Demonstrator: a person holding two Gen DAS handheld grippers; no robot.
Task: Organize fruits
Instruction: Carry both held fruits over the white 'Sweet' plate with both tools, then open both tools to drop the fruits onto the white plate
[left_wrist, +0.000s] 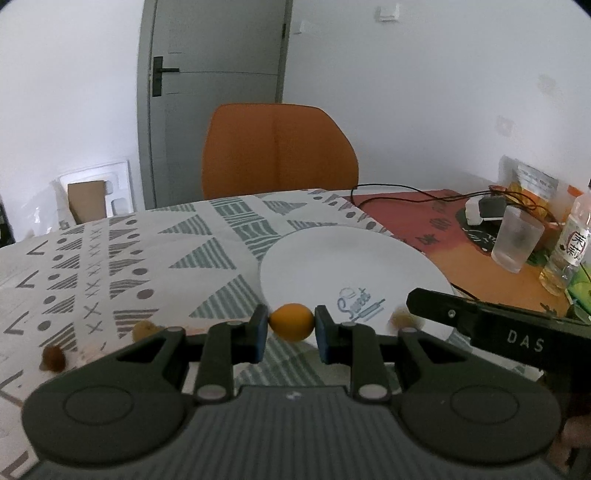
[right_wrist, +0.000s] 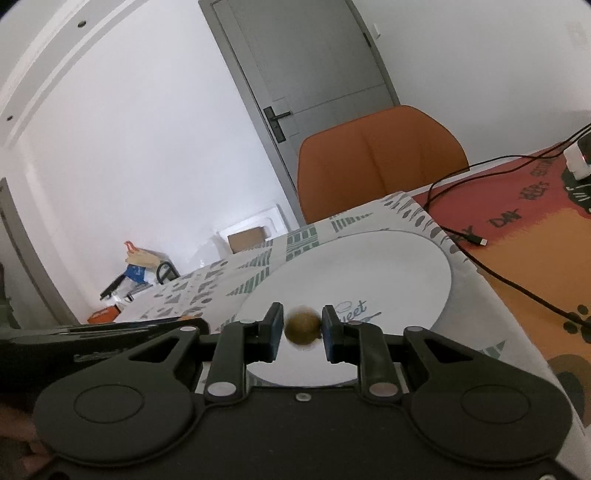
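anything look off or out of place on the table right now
Two small brownish fruits lie loose on the patterned tablecloth, left of the white plate, which holds no fruit. A black cable trails across the orange mat. Nothing looks spilled or broken.

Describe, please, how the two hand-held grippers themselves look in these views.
Each hand-held gripper, left and right, is matte black plastic with round hubs, silver rivets and blue pads on the fingers. White letters "DAS" mark the right one's side.
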